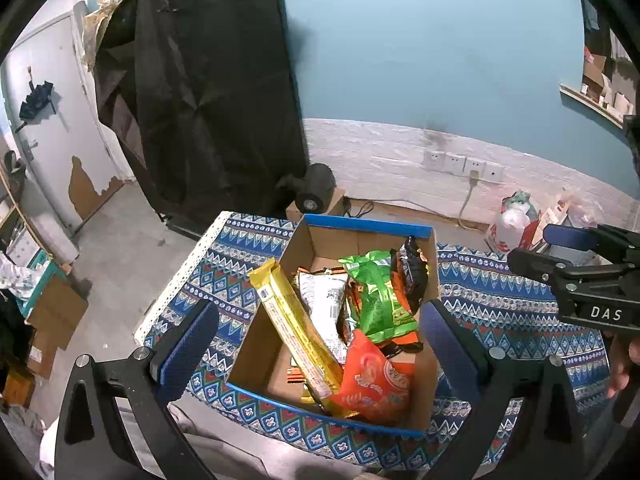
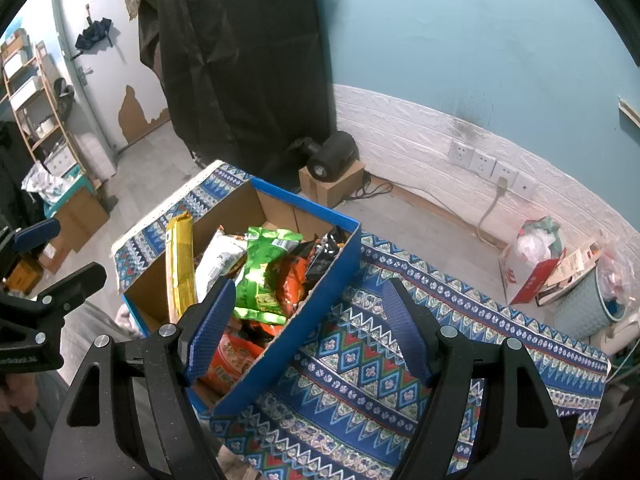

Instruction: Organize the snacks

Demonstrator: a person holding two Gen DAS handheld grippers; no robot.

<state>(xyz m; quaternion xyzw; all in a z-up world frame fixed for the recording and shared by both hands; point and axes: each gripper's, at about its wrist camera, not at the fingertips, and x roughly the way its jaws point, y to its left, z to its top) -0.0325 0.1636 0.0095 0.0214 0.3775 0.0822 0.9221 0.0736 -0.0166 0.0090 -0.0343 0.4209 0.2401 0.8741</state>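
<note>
Teal wall and white brick trim behind, patterned tablecloth [image 2: 360, 360] below. Left gripper [image 1: 320, 344] hangs wide open, empty, straddling the cardboard box [image 1: 426, 280], which sits at the cloth's left end. Yellow packet [image 1: 296, 328], green bag [image 1: 380, 300] and orange bag [image 1: 376, 384] lie inside. Right gripper [image 2: 308, 332] gapes open too, the box's right wall between its fingers. Only its view shows the laundry basket [image 2: 588, 300].

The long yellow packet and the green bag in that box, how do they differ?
The long yellow packet is a narrow bar shape; the green bag is short, wide and crinkled. The yellow packet leans against the box wall, one end poking above the rim; the green bag lies on top of the pile. Both are shiny snack wrappers.
</note>
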